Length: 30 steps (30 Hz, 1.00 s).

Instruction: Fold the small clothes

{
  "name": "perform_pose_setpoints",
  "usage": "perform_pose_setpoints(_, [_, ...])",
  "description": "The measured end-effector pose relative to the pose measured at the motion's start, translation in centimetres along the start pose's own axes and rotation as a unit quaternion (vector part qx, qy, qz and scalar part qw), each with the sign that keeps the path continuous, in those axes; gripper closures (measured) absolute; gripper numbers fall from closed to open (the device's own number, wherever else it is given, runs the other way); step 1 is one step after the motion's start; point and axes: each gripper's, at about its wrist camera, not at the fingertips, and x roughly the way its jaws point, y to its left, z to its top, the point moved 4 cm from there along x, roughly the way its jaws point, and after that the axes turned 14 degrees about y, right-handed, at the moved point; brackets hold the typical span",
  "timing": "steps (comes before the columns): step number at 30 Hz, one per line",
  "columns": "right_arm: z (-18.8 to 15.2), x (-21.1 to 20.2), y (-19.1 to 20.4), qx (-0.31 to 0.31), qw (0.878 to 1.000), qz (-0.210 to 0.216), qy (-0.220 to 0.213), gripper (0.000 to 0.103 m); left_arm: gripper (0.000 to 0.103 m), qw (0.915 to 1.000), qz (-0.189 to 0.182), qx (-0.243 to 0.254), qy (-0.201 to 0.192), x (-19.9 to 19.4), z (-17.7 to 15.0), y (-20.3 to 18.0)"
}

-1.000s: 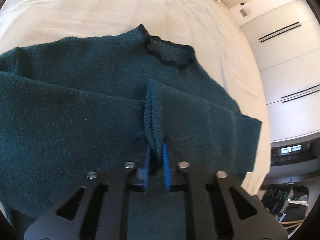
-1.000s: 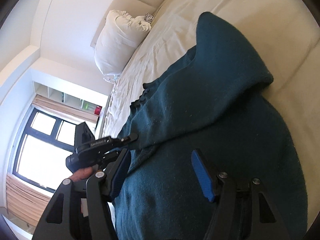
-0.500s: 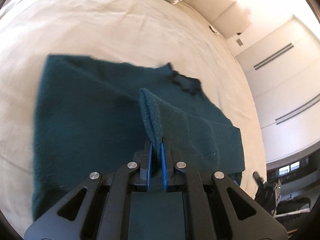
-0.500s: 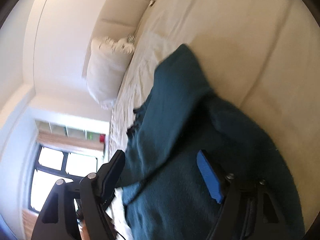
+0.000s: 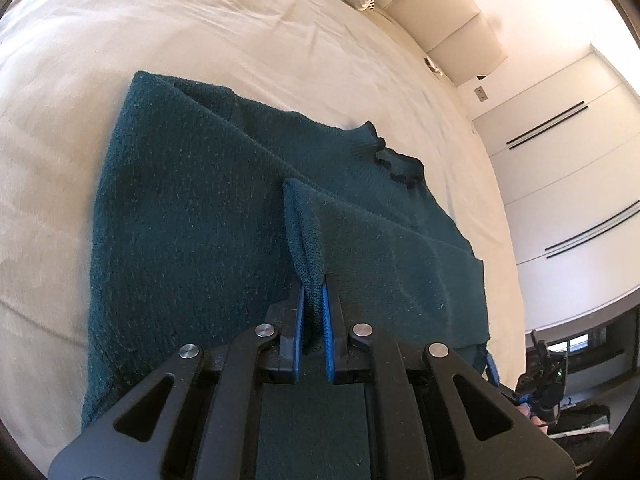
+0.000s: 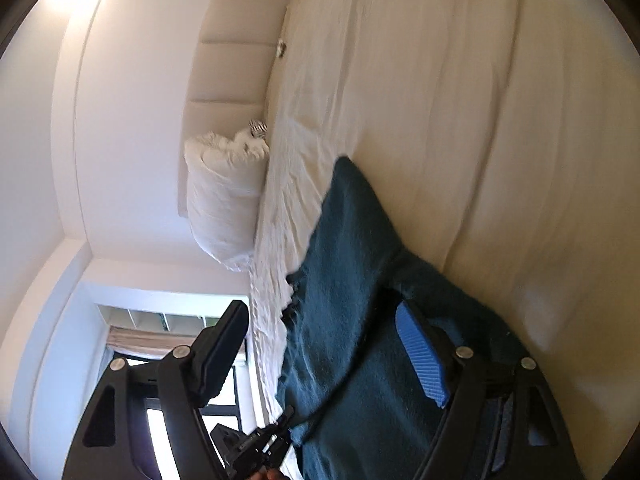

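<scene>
At lower centre of the left wrist view, left gripper (image 5: pixel 311 312) clamping a raised fold of the dark teal knitted sweater (image 5: pixel 192 220), presumably to carry that layer over the body. Lower in the right wrist view, right gripper (image 6: pixel 324 344) hovering with jaws spread wide, gripping nothing. Beyond, sweater lying across the cream bedsheet (image 5: pixel 200 28); white pillow (image 6: pixel 224 196) resting at left centre.

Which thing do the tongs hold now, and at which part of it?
The left tongs pinch a raised fold at the near edge of the dark green sweater. The right tongs stand open and hold nothing.
</scene>
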Motion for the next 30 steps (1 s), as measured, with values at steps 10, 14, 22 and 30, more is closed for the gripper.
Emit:
perform_pose_setpoints(10, [1.6, 4.9, 0.3, 0.004, 0.999, -0.019, 0.03, 0.024, 0.096, 1.0, 0.006, 0.004, -0.006, -0.4, 0.1, -0.6])
perform_pose_setpoints(14, [2.7, 4.6, 0.4, 0.019, 1.0, 0.011, 0.013, 0.024, 0.096, 0.9998, 0.009, -0.001, -0.016, -1.2, 0.2, 0.1])
perform_pose_setpoints(22, [2.7, 5.2, -1.1, 0.001, 1.0, -0.013, 0.013, 0.032, 0.096, 0.9999, 0.013, -0.004, -0.008, -0.1, -0.8, 1.3])
perform_pose_setpoints(30, [2.2, 4.9, -0.5, -0.02, 0.999, -0.029, 0.022, 0.029, 0.096, 0.9996, 0.021, 0.0, -0.021, -0.4, -1.9, 1.1])
